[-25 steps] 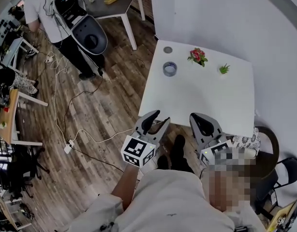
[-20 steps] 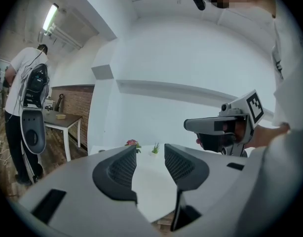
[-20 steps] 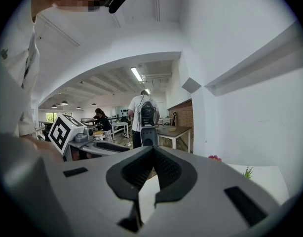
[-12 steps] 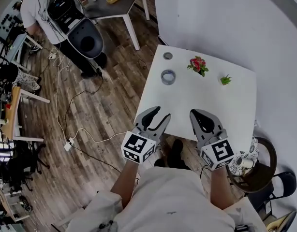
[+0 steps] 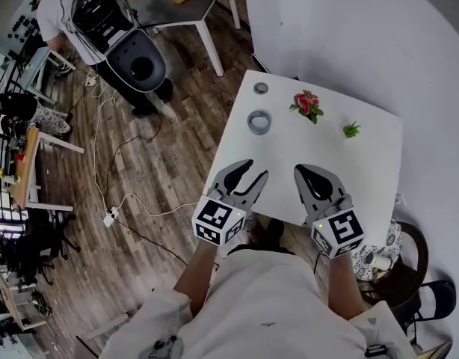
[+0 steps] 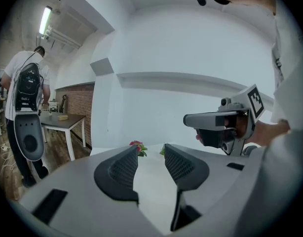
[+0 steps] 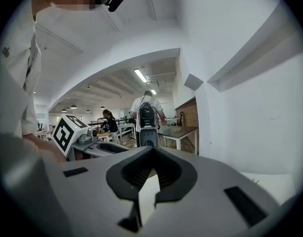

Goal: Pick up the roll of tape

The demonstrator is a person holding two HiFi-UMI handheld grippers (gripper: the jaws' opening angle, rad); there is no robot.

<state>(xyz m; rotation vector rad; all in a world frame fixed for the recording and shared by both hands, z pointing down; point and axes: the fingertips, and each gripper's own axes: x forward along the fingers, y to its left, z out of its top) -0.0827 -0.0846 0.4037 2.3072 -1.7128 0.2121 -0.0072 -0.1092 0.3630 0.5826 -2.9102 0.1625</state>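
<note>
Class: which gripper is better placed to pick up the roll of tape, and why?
Left. The roll of tape lies ahead of the left gripper, whose jaws stand apart and empty; the right gripper sits farther across, jaws together.

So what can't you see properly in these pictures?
- Roll of tape: tiny in the head view, so its thickness is unclear; neither gripper view shows it.
- Small round thing beyond the tape: too small to name.
- Table: in the right gripper view, the right gripper covers most of it.
</note>
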